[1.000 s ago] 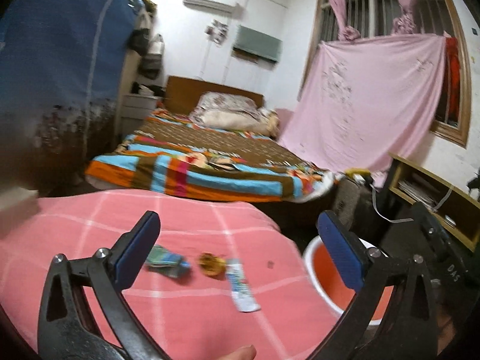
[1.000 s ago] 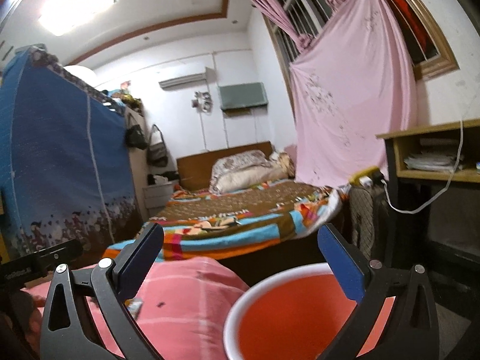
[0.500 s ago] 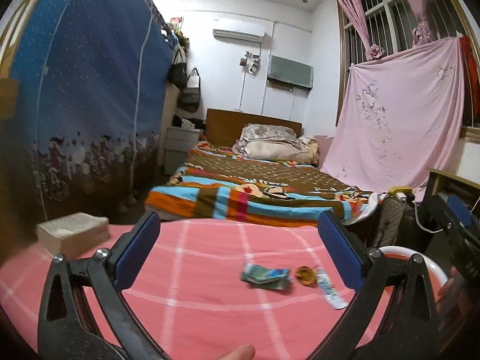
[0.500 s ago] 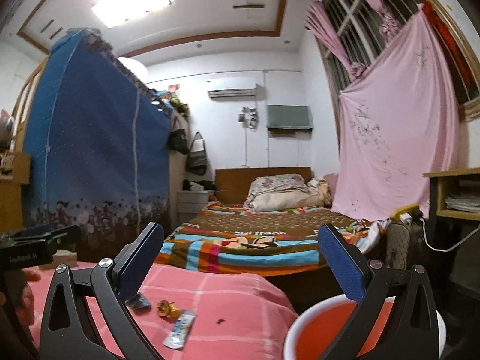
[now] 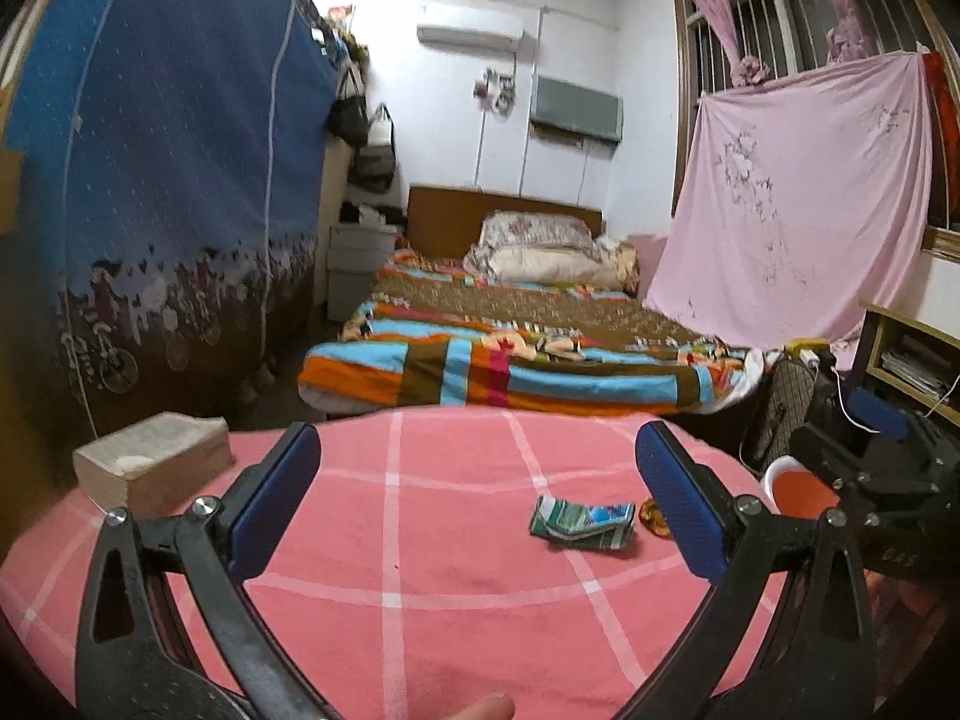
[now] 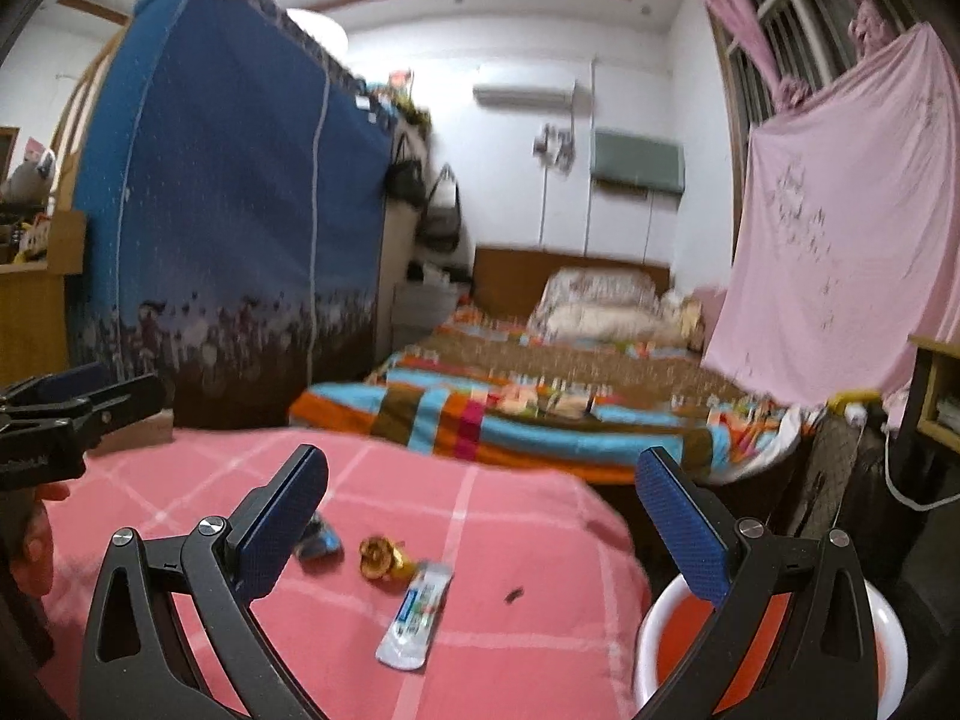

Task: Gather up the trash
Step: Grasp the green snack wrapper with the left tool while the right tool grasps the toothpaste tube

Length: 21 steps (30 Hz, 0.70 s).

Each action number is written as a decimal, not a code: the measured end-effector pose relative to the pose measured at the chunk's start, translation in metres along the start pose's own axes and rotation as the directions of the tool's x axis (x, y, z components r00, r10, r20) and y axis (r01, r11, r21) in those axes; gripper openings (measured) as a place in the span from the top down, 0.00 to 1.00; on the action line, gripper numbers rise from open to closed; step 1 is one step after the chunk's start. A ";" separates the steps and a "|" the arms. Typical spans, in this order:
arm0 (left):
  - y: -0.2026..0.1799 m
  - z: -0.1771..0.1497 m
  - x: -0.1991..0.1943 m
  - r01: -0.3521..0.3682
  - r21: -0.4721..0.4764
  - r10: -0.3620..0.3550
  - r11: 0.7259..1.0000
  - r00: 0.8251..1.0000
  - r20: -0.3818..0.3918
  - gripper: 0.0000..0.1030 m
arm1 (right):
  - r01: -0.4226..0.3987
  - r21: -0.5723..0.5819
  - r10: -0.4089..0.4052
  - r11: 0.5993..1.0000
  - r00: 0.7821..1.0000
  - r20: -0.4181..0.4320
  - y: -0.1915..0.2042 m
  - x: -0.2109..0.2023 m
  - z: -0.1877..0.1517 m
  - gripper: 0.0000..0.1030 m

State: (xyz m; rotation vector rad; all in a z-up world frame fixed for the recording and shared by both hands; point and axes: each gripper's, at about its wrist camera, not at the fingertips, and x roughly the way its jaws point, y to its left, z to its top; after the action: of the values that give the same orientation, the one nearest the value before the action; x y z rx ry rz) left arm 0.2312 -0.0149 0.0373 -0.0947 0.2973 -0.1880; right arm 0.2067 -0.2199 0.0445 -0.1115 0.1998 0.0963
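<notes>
Item 1, left hand-held gripper [image 5: 477,501]: spread wide, nothing between its pads, held low over the near part of the table [image 5: 420,588] with its pink checked cloth.

Item 2, right hand-held gripper [image 6: 480,519]: likewise spread and empty, held at the table's right end, partly over the bin.

Item 3, folded green-and-blue wrapper [image 5: 581,524]: flat on the cloth, ahead and right of your left gripper, long axis running left to right across your view. In the right view it is mostly hidden behind that gripper's left finger.

Item 4, small golden-brown scrap [image 6: 379,559]: just right of the folded wrapper, near it; whether they touch cannot be told.

Item 5, long white sachet [image 6: 416,615]: nearest the table's right end, long axis pointing away from you, tilted slightly right. It lies ahead between your right gripper's fingers, so the right hand looks the nearer one for it.

Item 6, white bin with orange inside [image 6: 774,654]: below the table's right edge, close to all three pieces.

Item 7, thick book [image 5: 153,459]: far left corner, well apart from the trash.

Room: open cloth lies around the pieces; the rounded right edge is close behind the sachet.
</notes>
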 end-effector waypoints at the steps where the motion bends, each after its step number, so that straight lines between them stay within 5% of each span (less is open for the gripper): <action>1: 0.000 0.000 0.003 0.003 0.000 -0.003 1.000 1.000 -0.015 0.12 | -0.008 0.006 0.008 1.000 0.999 -0.039 -0.002 0.005 -0.001 0.00; 6: -0.002 -0.005 0.022 0.011 0.006 -0.010 1.000 0.993 -0.121 0.12 | -0.066 0.033 0.073 0.997 0.962 -0.262 0.001 0.036 -0.010 0.03; 11: -0.004 -0.009 0.032 0.027 0.010 -0.024 1.000 0.980 -0.197 0.13 | -0.095 0.037 0.101 0.995 0.921 -0.377 0.008 0.051 -0.022 0.12; 16: -0.007 -0.013 0.042 0.059 0.014 -0.054 0.998 0.962 -0.266 0.15 | -0.124 0.068 0.141 0.990 0.876 -0.461 0.009 0.063 -0.031 0.33; 21: -0.017 -0.019 0.060 0.143 0.034 -0.120 0.989 0.918 -0.377 0.18 | -0.142 0.087 0.167 0.986 0.838 -0.520 0.010 0.073 -0.038 0.58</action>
State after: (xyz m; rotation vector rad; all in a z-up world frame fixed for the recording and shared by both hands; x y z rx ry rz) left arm 0.2791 -0.0451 0.0044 -0.0169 0.6681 -0.3505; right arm 0.2691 -0.2080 -0.0085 -0.0740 0.7641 0.2231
